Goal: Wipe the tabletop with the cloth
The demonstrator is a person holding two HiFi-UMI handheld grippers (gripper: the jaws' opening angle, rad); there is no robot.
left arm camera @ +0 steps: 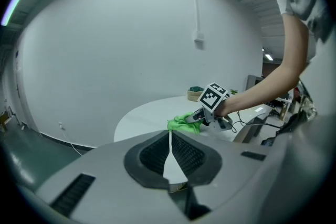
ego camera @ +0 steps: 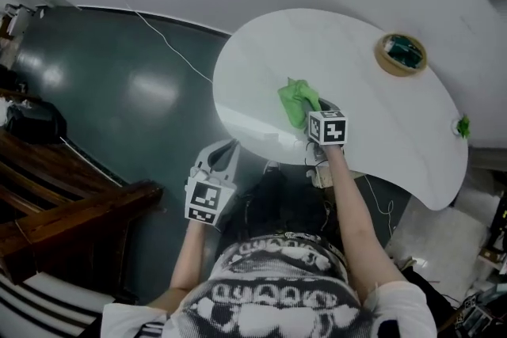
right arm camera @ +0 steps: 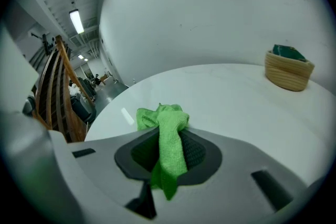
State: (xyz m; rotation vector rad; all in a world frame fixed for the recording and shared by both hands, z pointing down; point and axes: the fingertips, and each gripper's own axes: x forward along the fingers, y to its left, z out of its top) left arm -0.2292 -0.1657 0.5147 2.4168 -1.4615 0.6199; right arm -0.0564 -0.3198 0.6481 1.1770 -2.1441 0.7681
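**Right gripper point(right arm camera: 168, 150) clamped on bright green woven cloth point(right arm camera: 167, 136)**

1. Right gripper: the jaws were closed on the cloth. A folded strip ran lengthwise between the pads, and a short tail hung out behind them.
2. Cloth condition: fine textured weave, crumpled, with the front bunched into loose folds. The bunched end lay on the white rounded tabletop point(ego camera: 356, 99), toward 9 o'clock of its surface in the head view.
3. Left gripper point(ego camera: 225, 150): the jaws were pressed together at the tips with nothing between them. It was held off the table over the dark green floor point(ego camera: 119, 91), at 7 o'clock from the cloth.
4. A round tan woven basket point(ego camera: 401, 53) stood on the tabletop at 1 o'clock, well apart from the cloth.
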